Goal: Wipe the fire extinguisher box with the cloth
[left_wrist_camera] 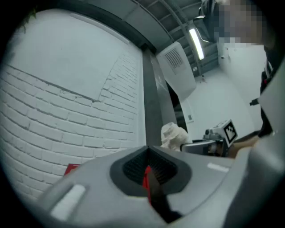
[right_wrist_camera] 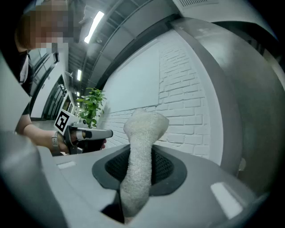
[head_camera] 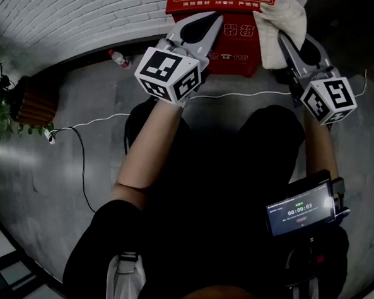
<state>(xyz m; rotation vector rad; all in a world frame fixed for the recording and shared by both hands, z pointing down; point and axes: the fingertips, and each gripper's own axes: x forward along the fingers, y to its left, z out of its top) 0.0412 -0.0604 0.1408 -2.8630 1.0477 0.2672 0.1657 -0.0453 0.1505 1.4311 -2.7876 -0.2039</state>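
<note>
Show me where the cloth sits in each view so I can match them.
Head view: cloth top right, over the red box's right edge, in the right gripper.
Left gripper view: pale bundle right of centre, at that gripper's tip.
Right gripper view: cloth centre, upright, clamped between the jaws.
Shared landmark: the white brick wall.

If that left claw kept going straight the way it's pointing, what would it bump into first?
Probably the red fire extinguisher box: the left claw has its tips right at it. Whether they touch is unclear. Behind it stands the white brick wall.
</note>
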